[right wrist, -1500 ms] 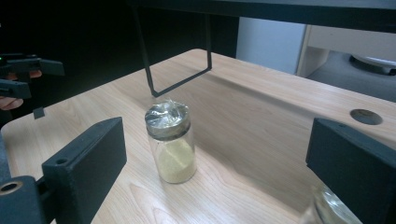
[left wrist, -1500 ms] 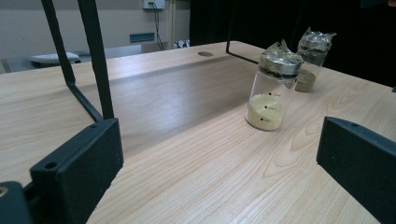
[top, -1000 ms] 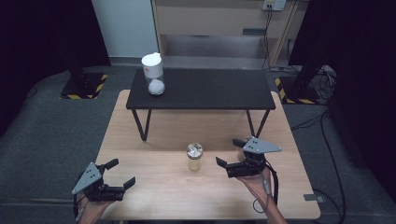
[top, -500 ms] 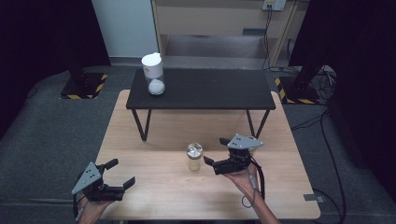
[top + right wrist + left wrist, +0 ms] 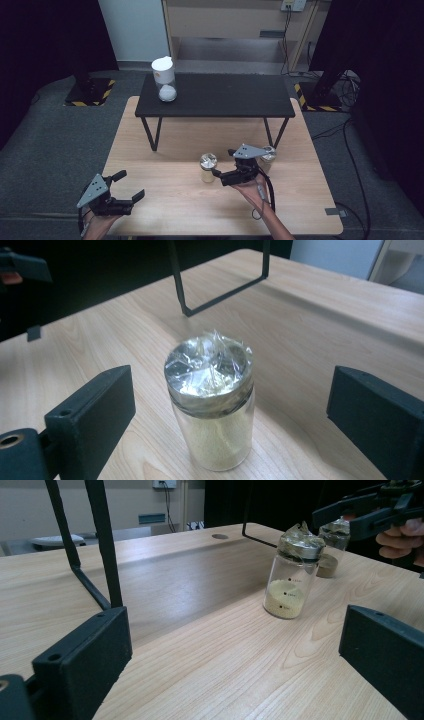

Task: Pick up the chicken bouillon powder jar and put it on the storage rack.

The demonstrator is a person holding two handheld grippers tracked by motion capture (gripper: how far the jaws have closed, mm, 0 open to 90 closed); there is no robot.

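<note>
- The glass jar [image 5: 207,168] stands upright on the wooden table [image 5: 165,150], near its middle, at about 12 o'clock of the right gripper's own view.
- It holds yellow grains [image 5: 216,440] at the bottom, and crinkled film covers its metal lid [image 5: 209,371].
- Right gripper [image 5: 216,172] sits just beside the jar at its 3 o'clock, jaws spread wide, nothing between them touching.
- Left gripper [image 5: 131,186] hovers at the table's 7 o'clock corner, jaws apart and empty.
- A 2nd jar [image 5: 269,154] stands behind the right gripper, at its 1 o'clock.
- A white container [image 5: 164,79] sits on the black stand [image 5: 225,95] at 11 o'clock.
</note>
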